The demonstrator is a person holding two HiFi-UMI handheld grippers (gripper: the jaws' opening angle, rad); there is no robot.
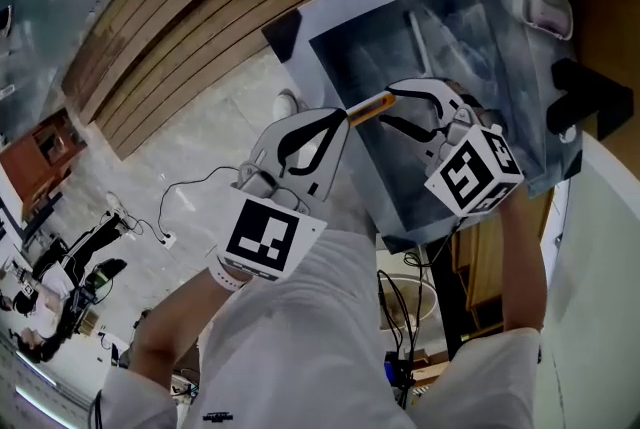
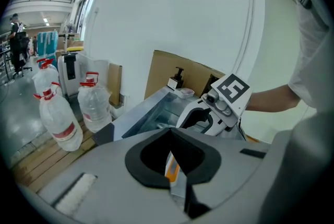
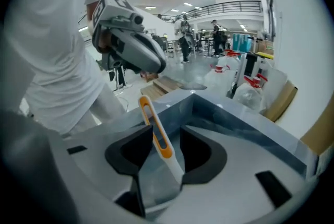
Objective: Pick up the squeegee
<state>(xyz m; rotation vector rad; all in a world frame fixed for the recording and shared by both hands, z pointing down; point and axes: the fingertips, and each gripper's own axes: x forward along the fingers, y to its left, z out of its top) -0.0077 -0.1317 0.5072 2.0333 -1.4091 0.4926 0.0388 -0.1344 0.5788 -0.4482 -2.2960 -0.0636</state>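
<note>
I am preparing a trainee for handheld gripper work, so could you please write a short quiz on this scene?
1. True or false: the right gripper is clamped shut on the squeegee.
2. What colour is the slotted end of the squeegee's handle? A) blue B) orange C) green
3. Which gripper has its jaws closed on the handle?
Key: 1. False: its jaws stand apart, the handle between them. 2. B. 3. The left gripper.
</note>
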